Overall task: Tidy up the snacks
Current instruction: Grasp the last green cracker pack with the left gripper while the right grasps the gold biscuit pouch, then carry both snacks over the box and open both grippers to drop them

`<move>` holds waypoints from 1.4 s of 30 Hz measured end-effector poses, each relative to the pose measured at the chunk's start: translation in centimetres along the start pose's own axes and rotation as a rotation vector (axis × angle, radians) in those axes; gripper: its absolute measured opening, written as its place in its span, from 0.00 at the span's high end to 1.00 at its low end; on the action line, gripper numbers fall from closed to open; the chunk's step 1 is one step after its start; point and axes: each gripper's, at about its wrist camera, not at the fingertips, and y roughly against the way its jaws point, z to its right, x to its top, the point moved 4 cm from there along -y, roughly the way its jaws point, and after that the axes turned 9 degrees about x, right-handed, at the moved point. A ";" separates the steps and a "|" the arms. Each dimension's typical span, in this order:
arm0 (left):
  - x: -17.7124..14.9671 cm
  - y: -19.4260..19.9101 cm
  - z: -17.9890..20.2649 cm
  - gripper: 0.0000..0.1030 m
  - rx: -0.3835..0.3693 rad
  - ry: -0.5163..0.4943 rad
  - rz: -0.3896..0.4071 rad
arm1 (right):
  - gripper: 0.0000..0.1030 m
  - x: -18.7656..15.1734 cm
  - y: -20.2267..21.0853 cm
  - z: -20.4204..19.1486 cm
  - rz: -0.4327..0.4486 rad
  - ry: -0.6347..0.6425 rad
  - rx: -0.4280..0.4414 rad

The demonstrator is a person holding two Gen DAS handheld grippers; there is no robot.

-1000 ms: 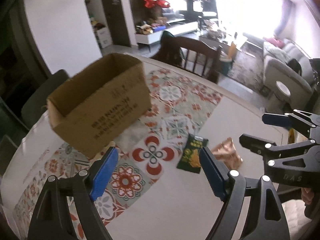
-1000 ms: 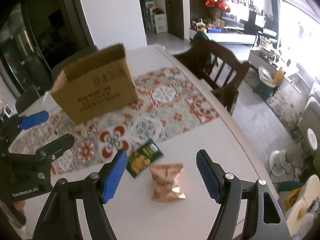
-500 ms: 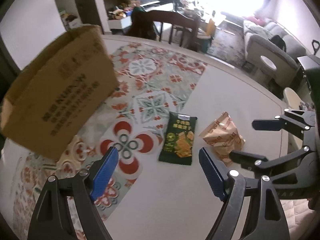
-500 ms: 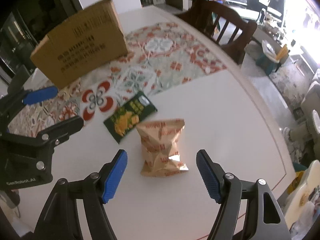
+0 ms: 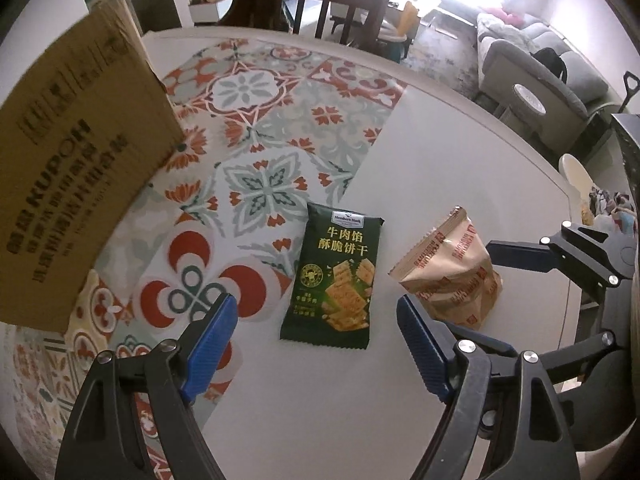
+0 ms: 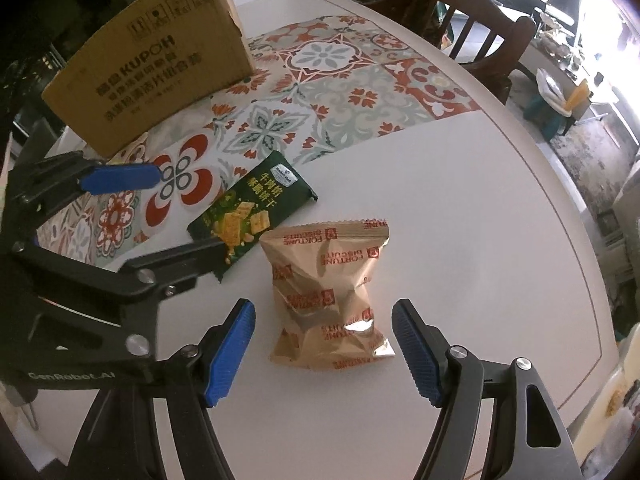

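cardboard box (image 6: 152, 60) far left on patterned mat (image 5: 260, 152), inside hidden | left gripper (image 5: 316, 344) wide open, empty, over green cracker packet (image 5: 336, 276) | right gripper (image 6: 324, 344) wide open, empty, over tan biscuit bag (image 6: 332, 296) | both snacks lying on white table (image 6: 460, 200), neither boxed yet | path to box clear; wooden chair (image 6: 472, 28) behind table

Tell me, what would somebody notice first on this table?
Probably the two snack packets lying side by side on the white table: a dark green cracker packet and a crinkly gold biscuit bag. Behind them a big cardboard box stands on a bright flowery mat.
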 end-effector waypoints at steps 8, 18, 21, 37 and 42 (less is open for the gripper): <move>0.6 -2.1 0.2 0.22 -0.024 0.027 -0.062 | 0.41 0.5 -1.0 0.9 -0.009 -0.017 -0.001; 1.4 -2.7 1.1 0.22 -0.010 0.021 -0.065 | 0.57 0.1 -0.1 2.4 -0.005 -0.041 0.012; 1.5 -2.8 1.6 0.23 0.006 -0.008 -0.066 | 0.59 -0.1 0.4 3.4 0.002 -0.064 -0.008; 1.6 -3.0 1.0 0.55 -0.011 0.130 -0.071 | 0.59 1.1 1.3 4.0 0.048 -0.104 0.026; 0.7 -1.1 -0.1 0.55 0.011 0.216 -0.030 | 0.59 1.6 1.9 3.8 0.065 -0.091 0.038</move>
